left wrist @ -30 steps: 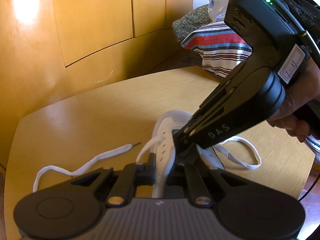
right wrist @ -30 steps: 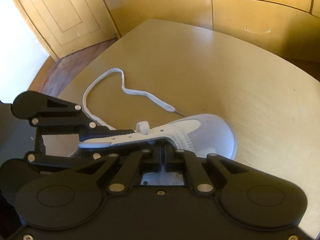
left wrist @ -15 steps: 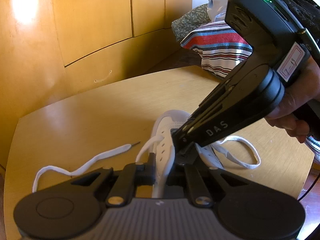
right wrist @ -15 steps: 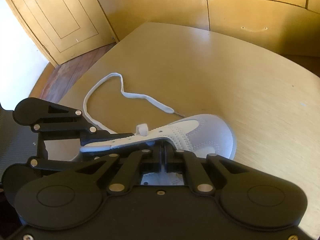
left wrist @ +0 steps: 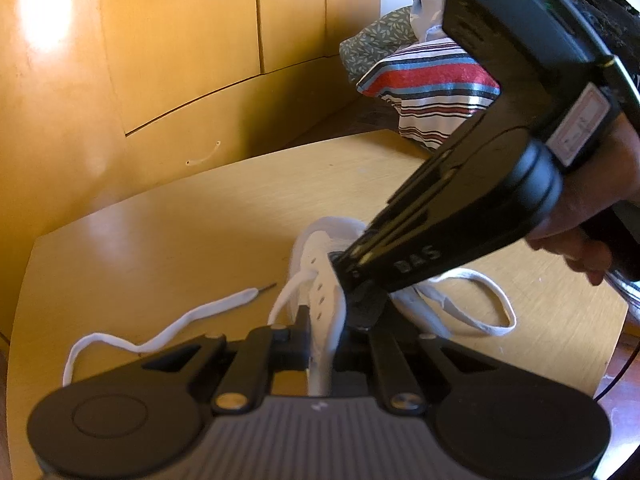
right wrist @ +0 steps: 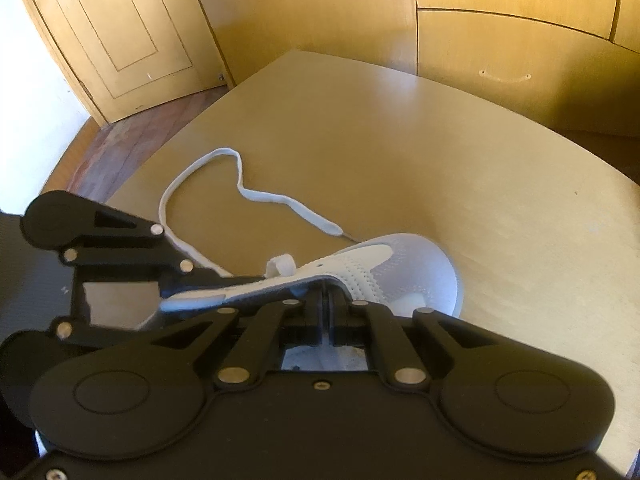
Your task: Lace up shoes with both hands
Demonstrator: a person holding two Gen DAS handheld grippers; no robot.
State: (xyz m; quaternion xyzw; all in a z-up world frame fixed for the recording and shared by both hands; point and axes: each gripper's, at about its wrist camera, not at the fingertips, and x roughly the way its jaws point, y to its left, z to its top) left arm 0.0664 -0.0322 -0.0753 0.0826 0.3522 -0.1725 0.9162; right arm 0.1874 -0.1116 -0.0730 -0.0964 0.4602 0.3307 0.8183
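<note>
A white shoe (left wrist: 316,248) lies on the wooden table (left wrist: 160,240), toe (right wrist: 416,272) pointing away. My left gripper (left wrist: 326,332) is shut on the shoe's eyelet flap (left wrist: 326,300), holding it upright; it shows in the right wrist view as the left gripper (right wrist: 188,284). From the upper right, the right gripper (left wrist: 348,276) reaches down into the shoe opening beside that flap. In its own view the right gripper (right wrist: 326,300) is shut, its tips hidden under the flap. One white lace end (left wrist: 192,316) trails left over the table (right wrist: 400,140); another loops (left wrist: 492,304) to the right.
A person's hand (left wrist: 580,232) holds the right gripper's handle. Striped and patterned cloths (left wrist: 432,84) are piled beyond the table's far right edge. Wooden wall panels (left wrist: 180,60) stand close behind, and a door (right wrist: 120,20) and wood floor (right wrist: 116,148) lie past the left edge.
The right wrist view has tilted slightly, so more of the shoe's striped side shows. Both grippers keep their places and grips.
</note>
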